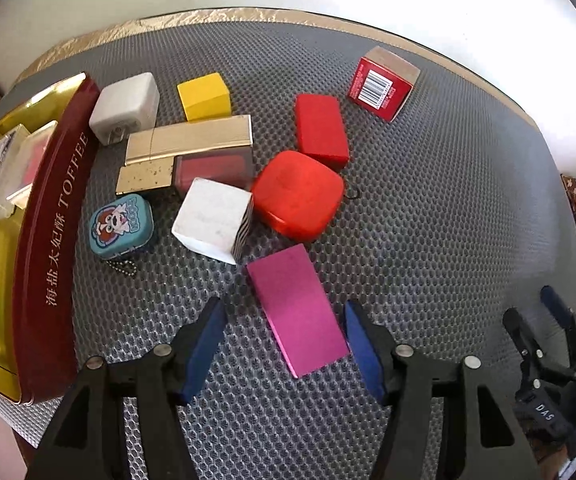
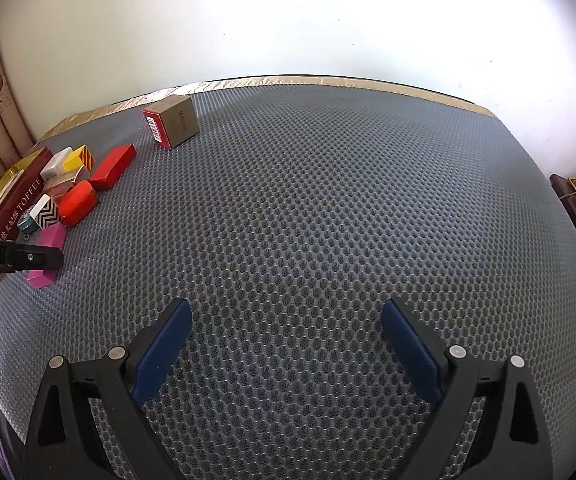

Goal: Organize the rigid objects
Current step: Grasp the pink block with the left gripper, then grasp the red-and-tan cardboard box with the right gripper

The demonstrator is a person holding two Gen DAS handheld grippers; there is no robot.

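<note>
My left gripper (image 1: 283, 320) is open, its blue pads on either side of the near end of a flat magenta case (image 1: 296, 308) lying on the grey mat. Beyond it lie a white cube (image 1: 211, 220), a round red case (image 1: 298, 196), a red box (image 1: 320, 130), a gold box (image 1: 189, 140), a yellow block (image 1: 204, 96), a white charger (image 1: 125, 106) and a blue cartoon tin (image 1: 121, 226). A dark red TOFFEE tin (image 1: 53, 240) at the left holds small clear boxes. My right gripper (image 2: 285, 320) is open and empty over bare mat.
A red and tan carton (image 1: 384, 80) stands apart at the far right of the pile; it also shows in the right wrist view (image 2: 171, 126). The mat (image 2: 328, 200) ends at a gold edge against a white wall. My right gripper shows at the lower right (image 1: 544, 320).
</note>
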